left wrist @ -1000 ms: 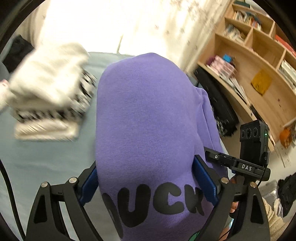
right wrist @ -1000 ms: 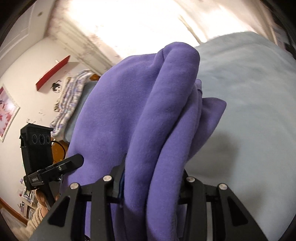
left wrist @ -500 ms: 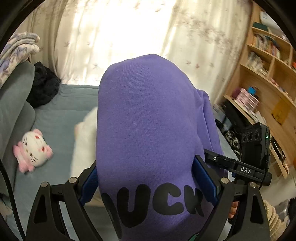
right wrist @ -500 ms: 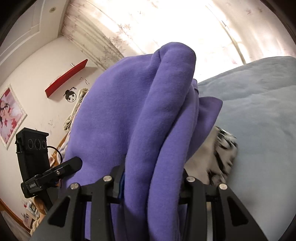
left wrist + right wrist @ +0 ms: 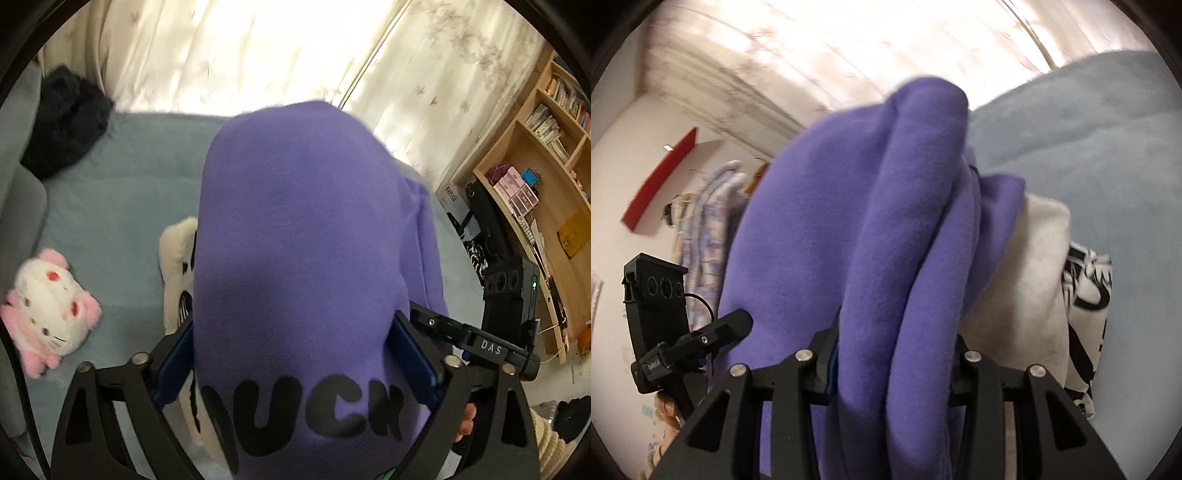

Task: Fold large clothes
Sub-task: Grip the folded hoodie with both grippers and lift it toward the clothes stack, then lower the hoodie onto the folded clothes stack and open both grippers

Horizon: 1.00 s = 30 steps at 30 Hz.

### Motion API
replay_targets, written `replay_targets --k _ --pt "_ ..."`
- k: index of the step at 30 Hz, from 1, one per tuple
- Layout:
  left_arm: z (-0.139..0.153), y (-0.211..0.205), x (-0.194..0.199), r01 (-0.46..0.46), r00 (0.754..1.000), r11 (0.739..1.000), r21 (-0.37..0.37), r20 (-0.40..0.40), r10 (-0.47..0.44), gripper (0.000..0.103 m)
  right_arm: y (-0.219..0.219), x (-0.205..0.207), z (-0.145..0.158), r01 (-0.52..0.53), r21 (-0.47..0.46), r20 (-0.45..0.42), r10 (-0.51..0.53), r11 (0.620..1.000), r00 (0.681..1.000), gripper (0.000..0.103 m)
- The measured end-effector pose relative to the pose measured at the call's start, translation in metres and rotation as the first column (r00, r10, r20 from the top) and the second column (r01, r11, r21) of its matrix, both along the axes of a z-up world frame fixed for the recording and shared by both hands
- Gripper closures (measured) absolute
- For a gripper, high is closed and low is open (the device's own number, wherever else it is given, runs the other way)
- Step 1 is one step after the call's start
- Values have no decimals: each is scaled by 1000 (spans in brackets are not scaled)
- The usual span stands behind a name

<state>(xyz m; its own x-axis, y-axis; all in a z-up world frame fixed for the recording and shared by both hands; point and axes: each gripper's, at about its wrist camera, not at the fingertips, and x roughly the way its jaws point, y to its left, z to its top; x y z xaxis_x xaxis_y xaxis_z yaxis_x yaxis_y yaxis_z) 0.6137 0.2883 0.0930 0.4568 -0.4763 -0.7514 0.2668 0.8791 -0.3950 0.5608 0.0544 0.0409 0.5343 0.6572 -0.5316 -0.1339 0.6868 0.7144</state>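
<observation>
A folded purple sweatshirt [image 5: 299,258] with black letters fills the left wrist view. My left gripper [image 5: 291,354] is shut on it, a blue pad on each side. My right gripper [image 5: 894,350] is shut on the thick folded edge of the same purple sweatshirt [image 5: 886,221]. It hangs just above a pile of folded white and black-patterned clothes [image 5: 1045,280], which also shows in the left wrist view [image 5: 177,258], on a light blue bed [image 5: 122,206].
A pink and white plush toy [image 5: 48,314] lies on the bed at left. A black fluffy garment [image 5: 66,118] lies near the curtain. A wooden bookshelf [image 5: 535,192] stands at right. A red wall shelf [image 5: 661,181] and hanging clothes show in the right wrist view.
Both grippers have carried the purple sweatshirt over the bed and down toward the folded white pile, which now lies right under it. The grip has not changed.
</observation>
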Motion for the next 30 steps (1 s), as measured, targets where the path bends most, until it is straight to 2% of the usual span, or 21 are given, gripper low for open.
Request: replay_targets --k 1,3,6,8,11,16,19,20,23,24,26,28,30 --pt "-10 1 3 3 1000 1000 -23 -20 -3 4 0 3 -14 5 11 -30 -4 1000 1000 61" --pt "-32 3 15 -5 994 993 -119 -105 -7 3 -1 8 -29 20 30 -65 -18 999 998 57" --pt "-40 -5 23 3 994 993 -122 -104 -16 3 -4 9 -37 52 -6 -73 -52 999 996 52" --pt "-35 -9 25 -1 994 993 -115 -106 -11 3 0 12 -28 63 -69 -54 -67 996 996 50" --pt "-22 -14 21 -7 995 997 -83 -99 -1 3 3 11 -11 49 -152 -27 -53 987 998 47" --pt "-12 -14 15 -11 996 1000 9 -94 11 3 1 2 15 -17 -276 -36 7 961 999 46" --pt "1 -15 6 -6 998 996 86 -54 11 3 0 -8 41 -6 -397 37 22 918 999 46" --pt "10 -16 0 -8 1000 993 114 -16 10 3 0 -12 52 2 -427 75 34 904 997 46" --pt "35 -15 -10 -35 998 991 130 54 28 4 5 -12 73 -4 -436 134 70 900 989 46" --pt "45 -13 -14 -54 996 990 128 82 44 7 7 -11 78 -9 -433 150 82 902 985 46" --pt "57 -14 -15 -73 992 989 127 108 60 29 10 -9 81 -23 -410 166 99 912 981 46" --pt "59 -18 -8 -90 994 987 134 80 79 70 20 -1 84 -27 -381 175 101 924 979 48" --pt "55 -23 0 -117 992 980 158 63 108 82 31 8 84 -30 -371 168 99 928 981 48"
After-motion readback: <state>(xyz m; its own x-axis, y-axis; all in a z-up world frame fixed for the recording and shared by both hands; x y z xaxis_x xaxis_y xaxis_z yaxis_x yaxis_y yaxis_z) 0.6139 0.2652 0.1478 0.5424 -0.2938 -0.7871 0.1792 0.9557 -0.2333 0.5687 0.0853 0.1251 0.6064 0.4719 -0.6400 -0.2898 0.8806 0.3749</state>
